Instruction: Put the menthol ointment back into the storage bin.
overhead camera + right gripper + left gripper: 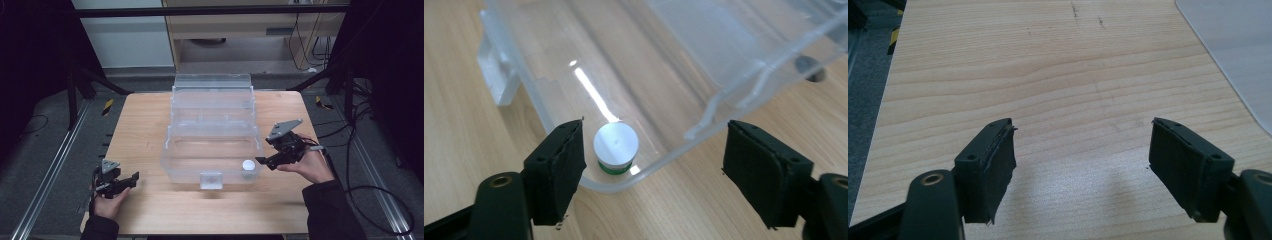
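My left fingers' (988, 167) bases are cut off by the bottom edge. The clear box (704, 65) runs past the top edge. The white-capped jar's (616, 148) label is too small to read.

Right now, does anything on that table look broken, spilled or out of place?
Nothing stands out. The clear plastic box sits open and square on the wooden table, and a small white-capped container stands upright in its near corner. Both grippers are open and hold nothing.
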